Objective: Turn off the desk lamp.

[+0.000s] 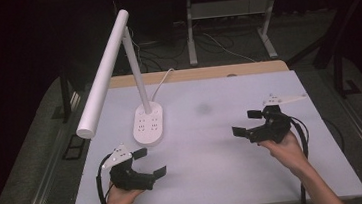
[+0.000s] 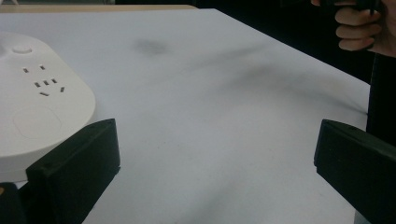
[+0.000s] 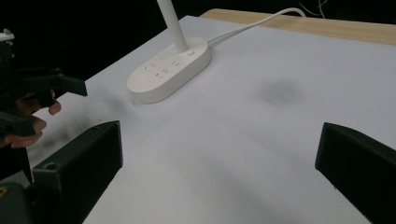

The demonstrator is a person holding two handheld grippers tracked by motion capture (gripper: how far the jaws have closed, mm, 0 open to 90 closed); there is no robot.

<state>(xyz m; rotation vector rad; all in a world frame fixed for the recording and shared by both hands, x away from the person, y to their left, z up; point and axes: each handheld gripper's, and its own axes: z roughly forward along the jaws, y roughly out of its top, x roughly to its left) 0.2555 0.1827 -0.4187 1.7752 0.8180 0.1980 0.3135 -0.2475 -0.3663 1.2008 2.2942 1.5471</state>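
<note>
White desk lamp with socket base, upright on white table; left gripper just beside base, jaws spread, empty; right gripper well apart, jaws spread, empty.

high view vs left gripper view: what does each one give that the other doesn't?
High view: the lamp's long white head, its post and cord, plus the left gripper and right gripper, both open and empty. Left gripper view: the base's socket slots close up and the fingers of the other hand. Both: the lamp base, the white table and its dark smudge.
</note>
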